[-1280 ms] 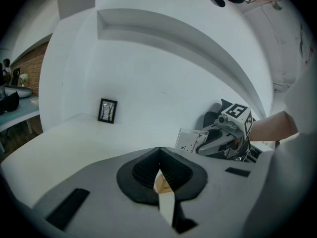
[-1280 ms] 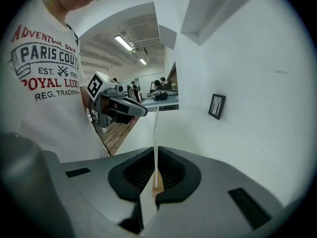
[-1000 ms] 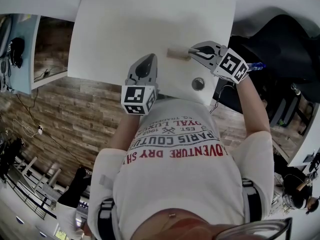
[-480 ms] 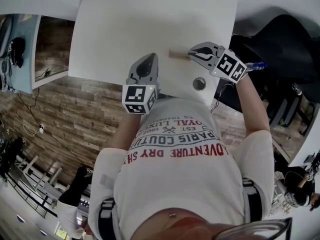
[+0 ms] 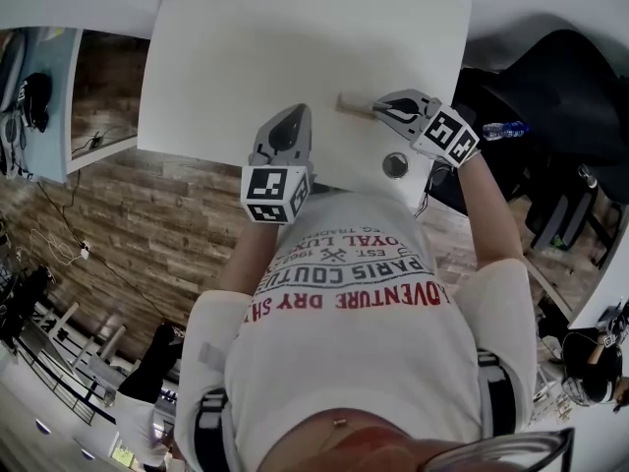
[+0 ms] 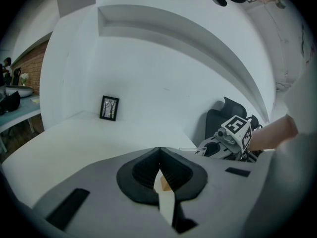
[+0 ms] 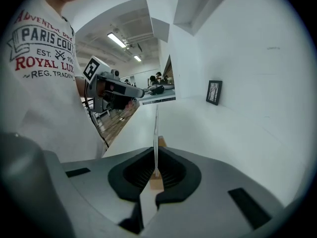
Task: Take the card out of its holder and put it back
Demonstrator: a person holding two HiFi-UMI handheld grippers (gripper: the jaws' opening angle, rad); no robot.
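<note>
A small wooden card holder (image 5: 352, 105) lies on the white table (image 5: 295, 37), near its front right. In the right gripper view a thin card (image 7: 156, 128) stands edge-on above the holder (image 7: 160, 143). My right gripper (image 7: 156, 171) is shut on the card's lower edge, and in the head view it (image 5: 378, 106) sits at the holder's right end. My left gripper (image 5: 293, 116) hovers over the table's front edge, left of the holder and apart from it. Its jaws (image 6: 159, 166) are shut with nothing held. From there the right gripper (image 6: 225, 143) shows at the right.
A round cable hole (image 5: 395, 165) sits in the table just in front of the right gripper. A small framed picture (image 6: 109, 108) leans against the wall at the table's far end. A black chair (image 5: 536, 87) and a water bottle (image 5: 506, 129) lie off the right edge.
</note>
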